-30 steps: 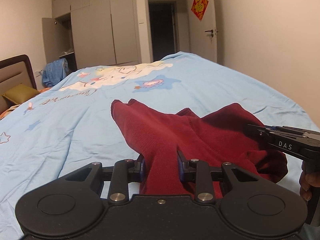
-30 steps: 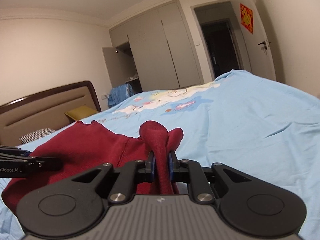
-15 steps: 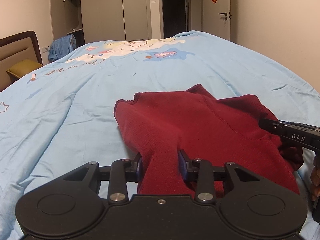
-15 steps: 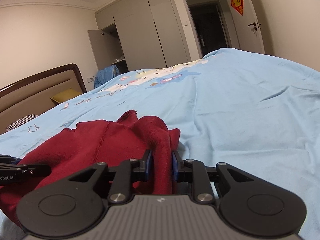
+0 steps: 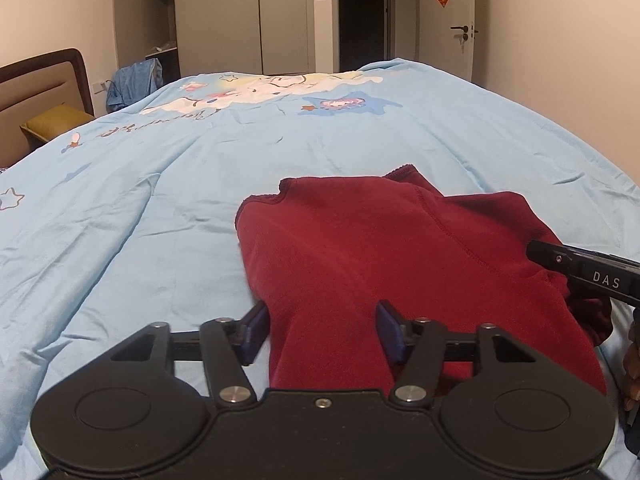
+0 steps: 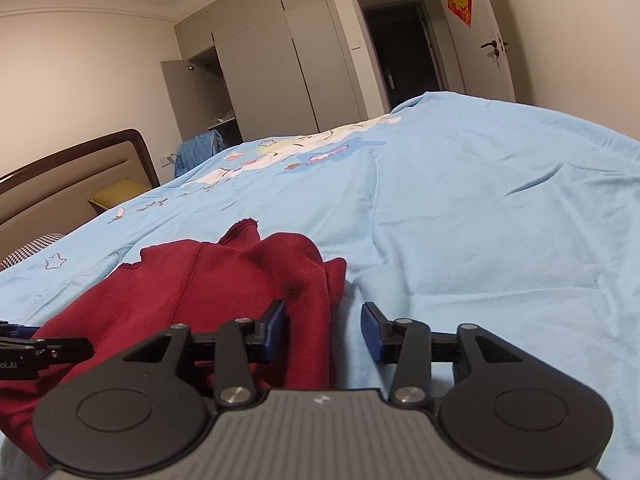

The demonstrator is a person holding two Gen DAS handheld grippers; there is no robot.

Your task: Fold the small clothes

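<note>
Now: left gripper (image 5: 322, 330) jaws spread, red garment (image 5: 400, 256) lying loose between pads, ungripped. Garment flat on blue bedsheet (image 5: 160, 200), near edge hidden behind gripper bodies. Right gripper (image 6: 324, 330) jaws apart, garment edge beside left pad; body cut off at frame edge in left view.

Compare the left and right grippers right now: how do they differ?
The left gripper has red garment filling the gap between its pads; the right gripper has cloth only at its left pad, with blue bedsheet showing beside it. Left body is black, right grey. Both stand open, low over the bed.
</note>
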